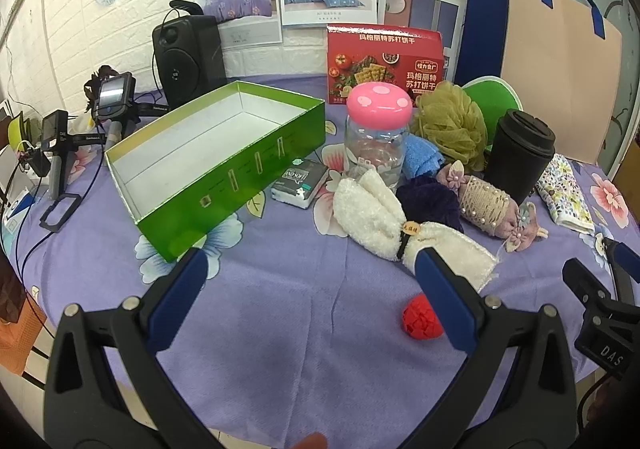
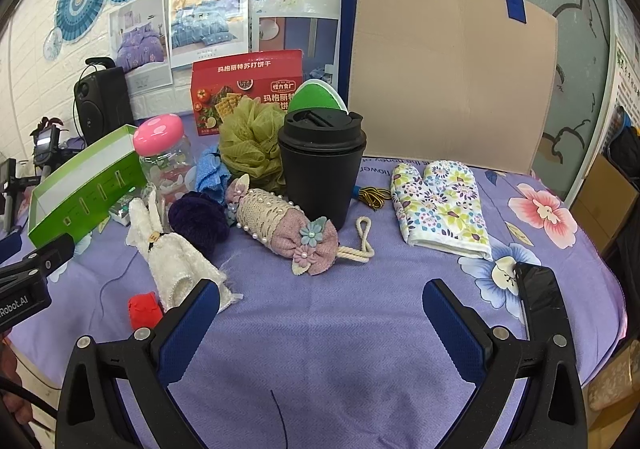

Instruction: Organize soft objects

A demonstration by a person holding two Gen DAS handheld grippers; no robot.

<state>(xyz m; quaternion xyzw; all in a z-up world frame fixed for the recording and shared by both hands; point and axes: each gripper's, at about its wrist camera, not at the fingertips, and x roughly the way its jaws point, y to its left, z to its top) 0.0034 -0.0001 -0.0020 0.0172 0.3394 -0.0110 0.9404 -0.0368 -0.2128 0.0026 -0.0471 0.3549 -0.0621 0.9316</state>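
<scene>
An open green box point(image 1: 224, 153) with a white inside stands at the left point(image 2: 84, 189). Soft things lie to its right: a white fluffy towel point(image 1: 384, 221) point(image 2: 176, 261), a dark purple pompom point(image 1: 432, 201) point(image 2: 198, 219), a pink lace pouch point(image 1: 492, 209) point(image 2: 288, 229), a blue cloth point(image 1: 422, 157) point(image 2: 210, 173), an olive mesh sponge point(image 1: 450, 125) point(image 2: 250, 139), a floral oven mitt point(image 1: 564, 193) point(image 2: 440, 205) and a small red ball point(image 1: 422, 319) point(image 2: 144, 309). My left gripper point(image 1: 312, 269) is open and empty above the cloth, near the towel. My right gripper point(image 2: 320, 297) is open and empty in front of the pouch.
A pink-lidded jar point(image 1: 376, 129), a black cup point(image 2: 322, 169), a red cracker box point(image 1: 384, 61), a tissue pack point(image 1: 298, 185) and a tan bag point(image 2: 452, 69) stand around. A speaker point(image 1: 188, 57) and camera gear point(image 1: 112, 97) are at the left. A black phone point(image 2: 540, 301) lies at the right.
</scene>
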